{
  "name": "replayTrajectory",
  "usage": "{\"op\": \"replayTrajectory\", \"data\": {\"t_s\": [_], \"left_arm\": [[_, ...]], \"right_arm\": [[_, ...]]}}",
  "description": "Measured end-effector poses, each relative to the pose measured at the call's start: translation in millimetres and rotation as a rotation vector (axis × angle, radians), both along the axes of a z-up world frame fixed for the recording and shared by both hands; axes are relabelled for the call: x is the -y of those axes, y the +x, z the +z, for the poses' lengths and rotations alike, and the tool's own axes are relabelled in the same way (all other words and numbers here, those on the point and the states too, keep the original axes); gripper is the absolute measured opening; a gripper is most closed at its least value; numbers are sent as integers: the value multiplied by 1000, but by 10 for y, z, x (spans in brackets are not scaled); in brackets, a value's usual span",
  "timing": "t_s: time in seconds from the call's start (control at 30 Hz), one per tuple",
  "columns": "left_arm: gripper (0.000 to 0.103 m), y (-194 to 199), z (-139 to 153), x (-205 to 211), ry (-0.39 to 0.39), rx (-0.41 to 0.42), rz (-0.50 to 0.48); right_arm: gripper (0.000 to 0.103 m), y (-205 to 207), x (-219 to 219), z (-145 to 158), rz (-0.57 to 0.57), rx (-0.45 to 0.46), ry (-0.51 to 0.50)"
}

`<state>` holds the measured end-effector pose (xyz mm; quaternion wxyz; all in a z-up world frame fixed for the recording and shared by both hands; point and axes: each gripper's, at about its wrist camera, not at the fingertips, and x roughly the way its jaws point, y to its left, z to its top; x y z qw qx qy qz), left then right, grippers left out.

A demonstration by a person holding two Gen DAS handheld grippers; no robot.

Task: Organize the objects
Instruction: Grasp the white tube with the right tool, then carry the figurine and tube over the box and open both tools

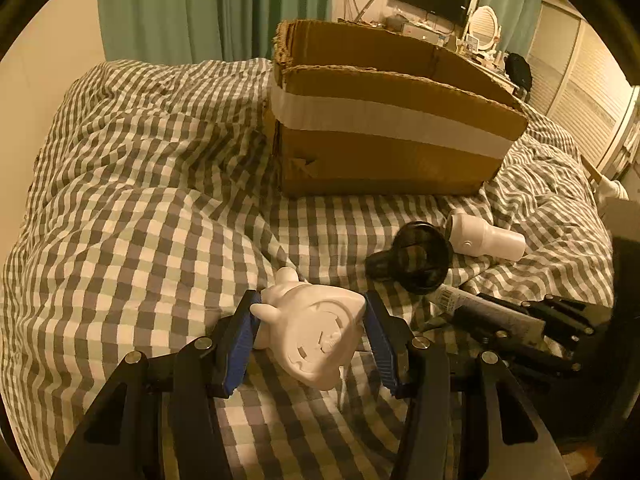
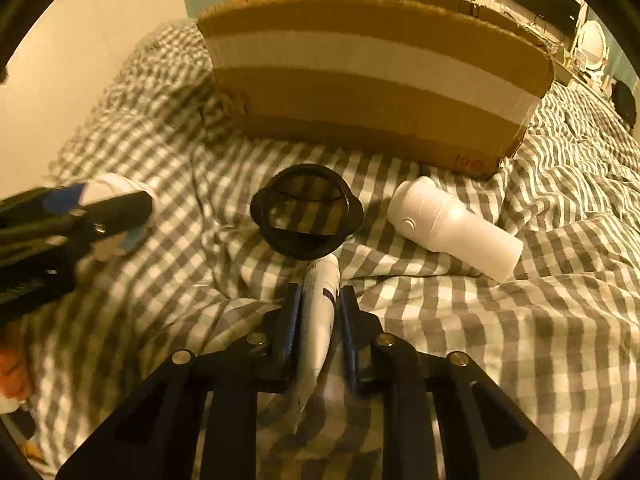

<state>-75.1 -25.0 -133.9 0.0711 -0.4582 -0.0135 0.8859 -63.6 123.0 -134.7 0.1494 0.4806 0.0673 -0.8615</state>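
Observation:
My left gripper (image 1: 310, 312) is shut on a white cartoon figurine (image 1: 316, 328), its blue pads pressing both sides, just above the checked bedspread. My right gripper (image 2: 319, 298) is shut on a white tube (image 2: 318, 308) that points toward a black mesh strainer (image 2: 306, 212). In the left wrist view the right gripper (image 1: 532, 320) and the tube (image 1: 484, 308) lie at the right. The left gripper (image 2: 80, 216) shows blurred at the left of the right wrist view. An open cardboard box (image 1: 384, 120) with a white tape band stands behind on the bed.
A white plastic bottle-shaped part (image 2: 452, 228) lies on its side right of the strainer; both show in the left wrist view (image 1: 484, 236), with the strainer (image 1: 416, 256) beside it. Rumpled checked bedspread (image 1: 140, 200) covers the bed. Green curtains, a desk and monitor stand behind.

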Motion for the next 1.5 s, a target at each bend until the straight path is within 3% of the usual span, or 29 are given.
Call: {"op": "replayTrajectory", "data": {"t_s": [0.27, 1.07, 1.5], "left_arm": [[53, 77, 90, -101, 7, -21, -33], [53, 185, 264, -234, 24, -50, -65], [53, 317, 685, -318, 33, -133, -83]], "right_arm": [[18, 73, 1, 226, 19, -53, 9], [17, 243, -629, 880, -65, -187, -57], [17, 362, -565, 1113, -53, -253, -58]]}}
